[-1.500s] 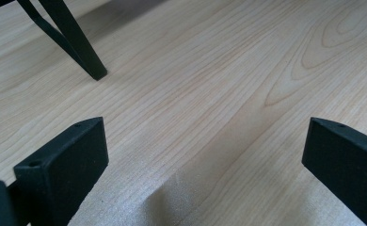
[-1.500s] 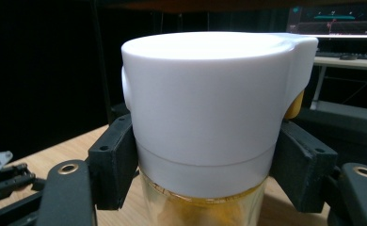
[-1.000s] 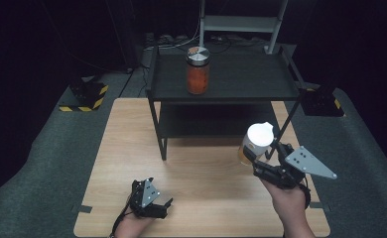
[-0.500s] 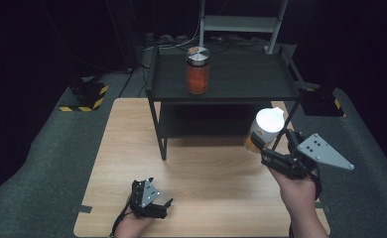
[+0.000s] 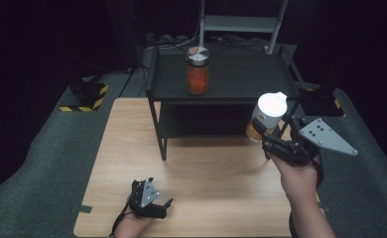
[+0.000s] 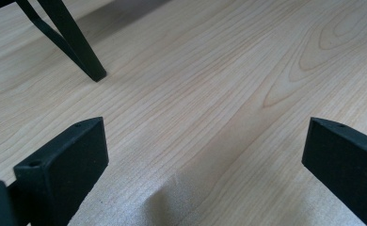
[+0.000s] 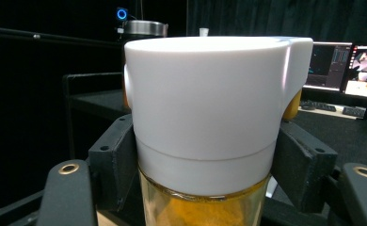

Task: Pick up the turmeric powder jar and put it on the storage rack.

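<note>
Right gripper view | jaws clamp yellow jar (image 7: pixel 205 207) below white lid (image 7: pixel 210 103)

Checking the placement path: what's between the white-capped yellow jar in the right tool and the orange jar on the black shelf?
Nothing: bare black shelf top separates the white-capped yellow jar from the orange jar, high view.

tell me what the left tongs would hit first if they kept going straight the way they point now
Most likely the wooden tabletop: the left tongs stand open and angle down at bare wood. The black shelf leg stands farther off to one side, apparently out of that line, though depth is hard to judge.
</note>
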Demonstrator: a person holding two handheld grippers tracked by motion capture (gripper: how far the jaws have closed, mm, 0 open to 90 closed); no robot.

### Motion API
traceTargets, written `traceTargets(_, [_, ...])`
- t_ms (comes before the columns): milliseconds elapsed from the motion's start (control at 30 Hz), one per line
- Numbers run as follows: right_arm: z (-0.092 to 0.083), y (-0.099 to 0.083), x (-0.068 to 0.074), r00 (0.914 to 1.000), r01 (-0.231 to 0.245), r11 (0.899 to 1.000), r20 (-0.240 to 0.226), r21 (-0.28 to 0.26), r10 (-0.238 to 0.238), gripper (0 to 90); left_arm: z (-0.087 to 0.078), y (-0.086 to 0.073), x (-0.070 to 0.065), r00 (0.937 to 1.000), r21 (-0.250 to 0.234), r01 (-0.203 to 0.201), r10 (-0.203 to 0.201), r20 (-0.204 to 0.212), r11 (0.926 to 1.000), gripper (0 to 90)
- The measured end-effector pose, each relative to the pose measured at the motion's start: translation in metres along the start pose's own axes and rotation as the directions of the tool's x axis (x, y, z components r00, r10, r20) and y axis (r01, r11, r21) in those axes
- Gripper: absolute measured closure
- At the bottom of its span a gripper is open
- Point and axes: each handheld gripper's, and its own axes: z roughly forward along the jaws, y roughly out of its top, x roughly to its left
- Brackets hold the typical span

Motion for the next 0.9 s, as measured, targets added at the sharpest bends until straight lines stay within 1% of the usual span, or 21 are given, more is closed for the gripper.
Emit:
traceTargets(100, [0.004,0.005,-0.002,1.0000,0.001,1.000,0.006,-0.005,-0.001,30.4,0.000,0.000,0.000,1.0000,0.000,0.000,0.000,0.001,1.0000,1.1])
traceTargets(233, [0.010,0.011,-0.004,0.9999,-0.010,1.000,0.012,-0.018,0.010,30.4,0.000,-0.001,0.001,1.0000,-0.003,0.002,-0.002,0.003,1.0000,1.1])
traceTargets(433, [0.017,0.020,-0.006,0.9995,-0.002,1.000,0.031,-0.026,0.003,30.4,0.000,-0.001,0.001,1.0000,-0.004,0.004,-0.004,0.005,1.0000,1.1])
traceTargets(600, [0.025,0.031,-0.010,0.9987,0.007,1.000,0.051,-0.030,-0.005,30.4,-0.001,-0.001,0.002,0.9999,-0.006,0.007,-0.007,0.008,1.0000,1.1])
traceTargets(767, [0.032,0.036,-0.013,0.9982,0.007,0.999,0.059,-0.033,-0.005,30.4,-0.001,-0.001,0.003,0.9999,-0.006,0.005,-0.005,0.009,1.0000,1.1])
traceTargets(833, [0.039,0.039,-0.014,0.9977,0.013,0.999,0.067,-0.030,-0.011,30.4,-0.001,-0.001,0.002,0.9999,-0.008,0.007,-0.007,0.010,0.9999,1.1])
traceTargets(900, [0.041,0.040,-0.014,0.9976,0.012,0.999,0.068,-0.030,-0.010,30.4,-0.001,-0.002,0.002,0.9999,-0.008,0.007,-0.007,0.010,0.9999,1.1])
